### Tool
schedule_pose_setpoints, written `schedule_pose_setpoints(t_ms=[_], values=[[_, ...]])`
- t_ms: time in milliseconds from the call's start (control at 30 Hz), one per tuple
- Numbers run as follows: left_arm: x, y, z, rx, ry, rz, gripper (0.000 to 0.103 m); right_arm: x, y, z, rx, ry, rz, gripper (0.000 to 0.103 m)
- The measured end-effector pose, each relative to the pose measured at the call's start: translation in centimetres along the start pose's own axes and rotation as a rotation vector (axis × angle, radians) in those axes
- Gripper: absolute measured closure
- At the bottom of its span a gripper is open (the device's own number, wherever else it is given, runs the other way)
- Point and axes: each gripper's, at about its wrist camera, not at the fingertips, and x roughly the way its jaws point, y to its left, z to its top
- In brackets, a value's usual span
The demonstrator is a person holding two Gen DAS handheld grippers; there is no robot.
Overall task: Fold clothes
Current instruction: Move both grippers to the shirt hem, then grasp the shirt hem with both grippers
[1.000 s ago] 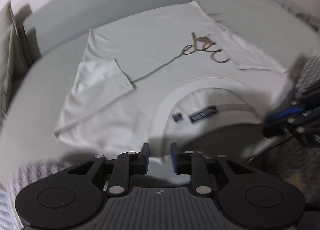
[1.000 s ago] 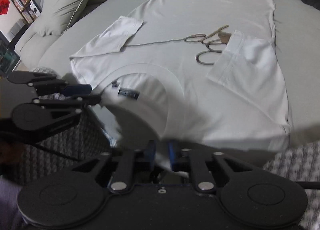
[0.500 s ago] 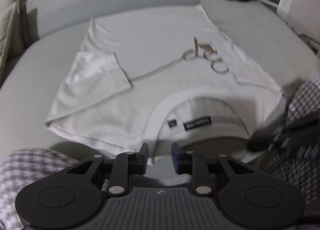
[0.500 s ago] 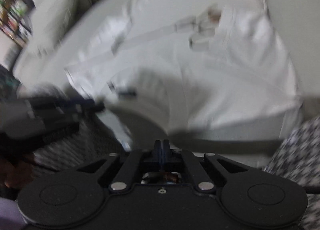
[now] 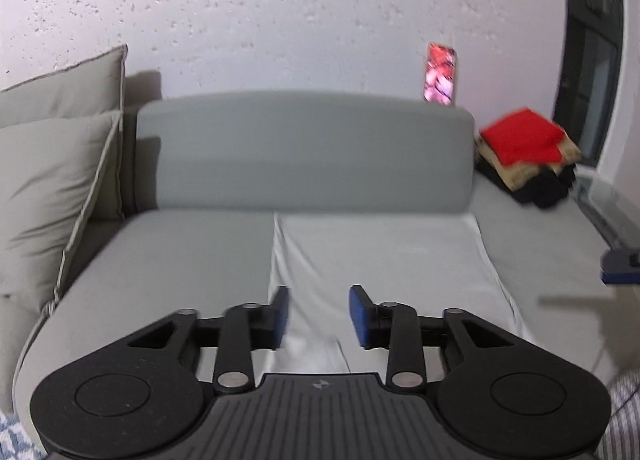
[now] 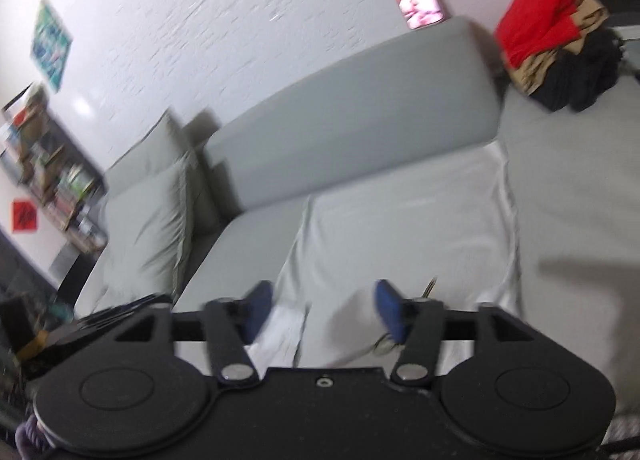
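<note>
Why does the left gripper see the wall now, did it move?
Yes. The left gripper tilted up and forward toward the sofa backrest, over the white shirt.

White cotton t-shirt (image 5: pixel 380 260) lay flat on the grey sofa seat (image 5: pixel 180 256), folded into a long narrow panel, its far edge touching the backrest, left edge straight, right edge slightly rumpled, near end blurred and partly hidden

Left gripper (image 5: pixel 318 314) and right gripper (image 6: pixel 320 312): jaws apart.
</note>
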Motion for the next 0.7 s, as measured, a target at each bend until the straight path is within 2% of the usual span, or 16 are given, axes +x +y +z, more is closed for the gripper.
schedule_pose_setpoints(t_ms=[100, 133, 167, 200, 300, 333, 367, 400, 467, 533, 600, 633, 667, 700], values=[[3.7, 1.2, 1.5, -0.029, 0.048, 0.016, 0.053, 2.1, -1.6, 1.9, 0.009, -0.005, -0.041, 0.029], [5.3, 1.6, 1.7, -0.042, 0.077, 0.015, 0.046, 3.1, -2.2, 2.4, 0.015, -0.008, -0.054, 0.029], [7.2, 1.9, 1.6, -0.055, 0.111, 0.018, 0.035, 4.1, -3.0, 2.8, 0.025, -0.006, -0.068, 0.028], [9.3, 2.2, 1.5, -0.068, 0.148, 0.024, 0.033, 5.3, -3.8, 3.2, 0.038, -0.003, -0.083, 0.027], [15.3, 3.0, 0.7, -0.099, 0.258, 0.042, 0.041, 9.1, -6.7, 3.9, 0.091, 0.027, -0.136, 0.027], [17.2, 3.3, 0.4, -0.106, 0.283, 0.05, 0.046, 10.5, -7.6, 4.1, 0.098, 0.043, -0.153, 0.029], [18.9, 3.6, 0.1, -0.117, 0.304, 0.057, 0.052, 11.8, -8.3, 4.3, 0.09, 0.057, -0.177, 0.043], [20.6, 3.9, -0.2, -0.127, 0.324, 0.065, 0.054, 13.1, -9.0, 4.5, 0.07, 0.063, -0.207, 0.07], [23.4, 4.9, -0.4, -0.152, 0.331, 0.08, 0.066, 15.3, -10.3, 5.1, 0.029, 0.048, -0.277, 0.092], [25.8, 5.8, 0.0, -0.161, 0.311, 0.119, 0.071, 16.9, -11.8, 6.0, 0.014, 0.001, -0.295, 0.092], [28.0, 6.4, 0.7, -0.154, 0.29, 0.136, 0.071, 18.4, -13.6, 7.5, 0.04, -0.027, -0.288, 0.09], [29.0, 6.6, 1.1, -0.145, 0.284, 0.136, 0.069, 19.3, -14.7, 8.3, 0.06, -0.033, -0.281, 0.085], [30.1, 6.8, 1.5, -0.137, 0.278, 0.135, 0.063, 20.2, -15.7, 9.0, 0.086, -0.036, -0.279, 0.068], [31.0, 6.9, 1.8, -0.126, 0.272, 0.128, 0.059, 21.1, -16.8, 9.7, 0.113, -0.036, -0.28, 0.056]])
